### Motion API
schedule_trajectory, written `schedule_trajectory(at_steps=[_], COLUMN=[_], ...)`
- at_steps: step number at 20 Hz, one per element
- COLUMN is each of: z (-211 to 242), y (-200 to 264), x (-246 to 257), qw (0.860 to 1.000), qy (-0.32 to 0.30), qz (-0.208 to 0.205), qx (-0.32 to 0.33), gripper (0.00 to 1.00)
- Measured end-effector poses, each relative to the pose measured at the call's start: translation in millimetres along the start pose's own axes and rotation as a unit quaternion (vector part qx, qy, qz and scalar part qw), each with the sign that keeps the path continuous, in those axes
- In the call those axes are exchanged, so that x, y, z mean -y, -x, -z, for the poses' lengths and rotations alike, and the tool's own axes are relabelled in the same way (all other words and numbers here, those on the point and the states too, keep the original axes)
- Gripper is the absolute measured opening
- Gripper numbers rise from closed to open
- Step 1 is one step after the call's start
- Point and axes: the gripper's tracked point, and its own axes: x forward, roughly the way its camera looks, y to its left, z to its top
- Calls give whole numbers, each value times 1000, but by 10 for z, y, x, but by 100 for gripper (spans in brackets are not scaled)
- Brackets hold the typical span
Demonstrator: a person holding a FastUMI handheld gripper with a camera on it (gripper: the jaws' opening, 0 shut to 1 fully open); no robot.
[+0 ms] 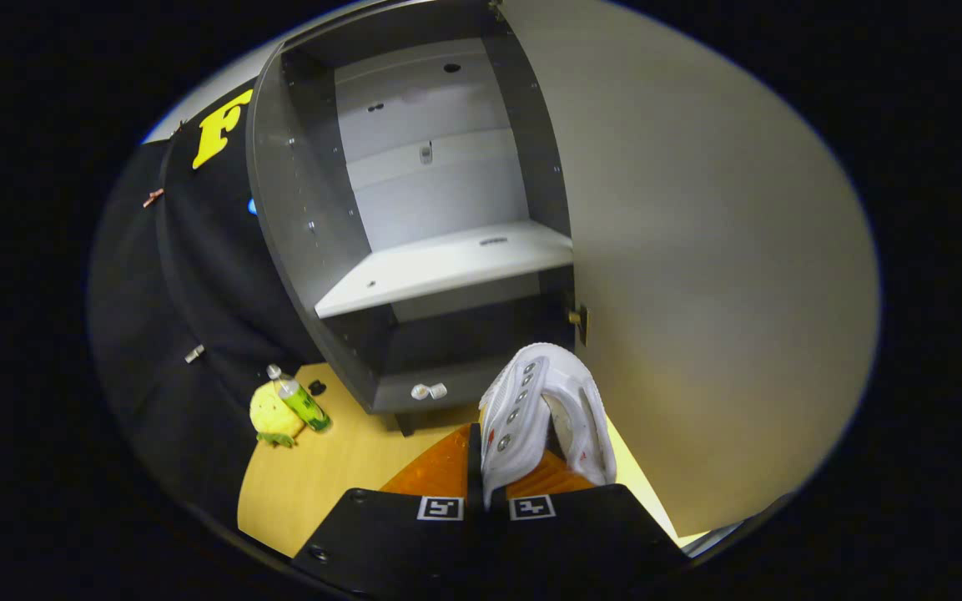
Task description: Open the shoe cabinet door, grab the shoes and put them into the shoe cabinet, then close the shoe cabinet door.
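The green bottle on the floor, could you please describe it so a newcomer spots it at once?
Start at the open shoe cabinet; on the wooden floor just left of its base sits a yellow toy. The green bottle leans on it, slim, with a clear cap.

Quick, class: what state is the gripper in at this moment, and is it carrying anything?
Gripper: fingers closed on the white shoe, held up in front of the open shoe cabinet.

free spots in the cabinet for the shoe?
Gripper is shut on the white shoe. The white shelf between the cabinet's grey side walls is bare. The bay beneath it looks free too. Crowded: bottle and yellow object left of the cabinet.
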Motion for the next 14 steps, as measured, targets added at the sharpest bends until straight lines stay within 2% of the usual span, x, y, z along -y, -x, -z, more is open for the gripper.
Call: schedule_trajectory(at_steps=[3, 9, 14], z=[-510, -1312, -1709], y=[-238, -1018, -1816], x=[-135, -573, -808], qw=[999, 995, 991], qy=[20, 67, 108], qz=[-16, -59, -71], qx=[23, 38, 27], gripper=[5, 5, 5])
